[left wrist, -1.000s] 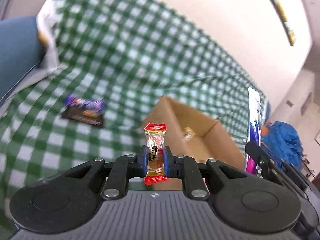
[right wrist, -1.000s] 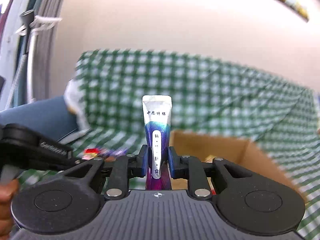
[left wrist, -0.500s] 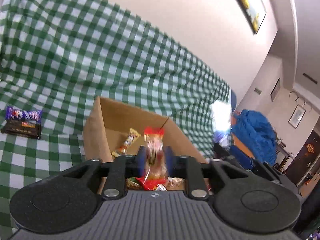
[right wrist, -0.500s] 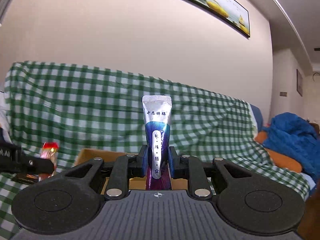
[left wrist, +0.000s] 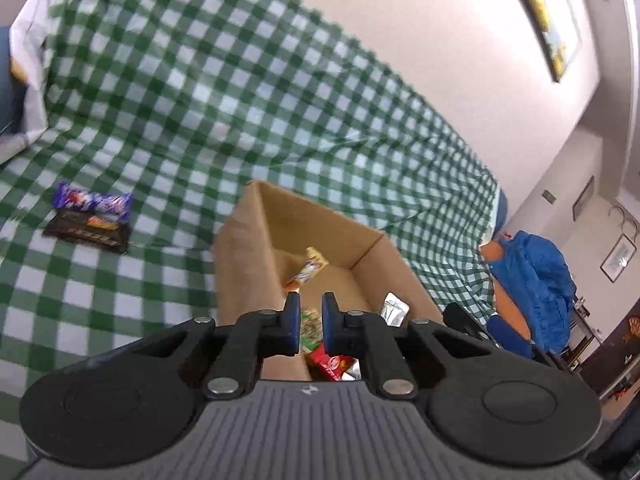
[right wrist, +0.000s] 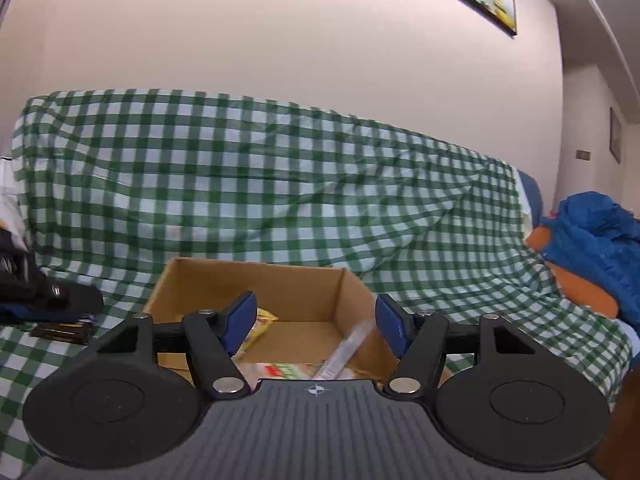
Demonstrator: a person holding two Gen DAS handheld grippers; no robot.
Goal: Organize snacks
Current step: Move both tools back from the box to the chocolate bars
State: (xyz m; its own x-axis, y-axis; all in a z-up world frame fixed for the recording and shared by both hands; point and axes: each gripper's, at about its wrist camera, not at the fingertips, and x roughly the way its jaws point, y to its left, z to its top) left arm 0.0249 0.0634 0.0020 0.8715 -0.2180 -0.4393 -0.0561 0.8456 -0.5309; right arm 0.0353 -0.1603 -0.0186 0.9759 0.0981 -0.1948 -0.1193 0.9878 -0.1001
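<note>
An open cardboard box [left wrist: 352, 248] stands on the green-checked sofa cover [left wrist: 200, 120]. My left gripper [left wrist: 311, 312] hovers over the box's near left edge. Its jaws are closing to a narrow gap, with nothing between them. Below it lie a red packet [left wrist: 332, 362], a yellow bar [left wrist: 310, 268] and a silver pouch [left wrist: 394, 308]. My right gripper [right wrist: 316, 308] faces the box [right wrist: 256, 284] and its jaws are opening wide and empty. The silver pouch [right wrist: 348, 348] lies tilted inside, beside a yellow packet [right wrist: 260, 324]. A purple bar [left wrist: 94, 202] and a dark chocolate bar [left wrist: 88, 232] lie left of the box.
A blue bundle of cloth [right wrist: 600, 232] and an orange cushion [right wrist: 576, 292] fill the sofa's right end. The left gripper's body [right wrist: 40, 296] shows at the left edge of the right wrist view. A white pillow [left wrist: 28, 60] sits at the far left.
The left gripper let go of the red candy over the box and its jaws came together. The right gripper opened and the silver-purple pouch dropped into the box.
</note>
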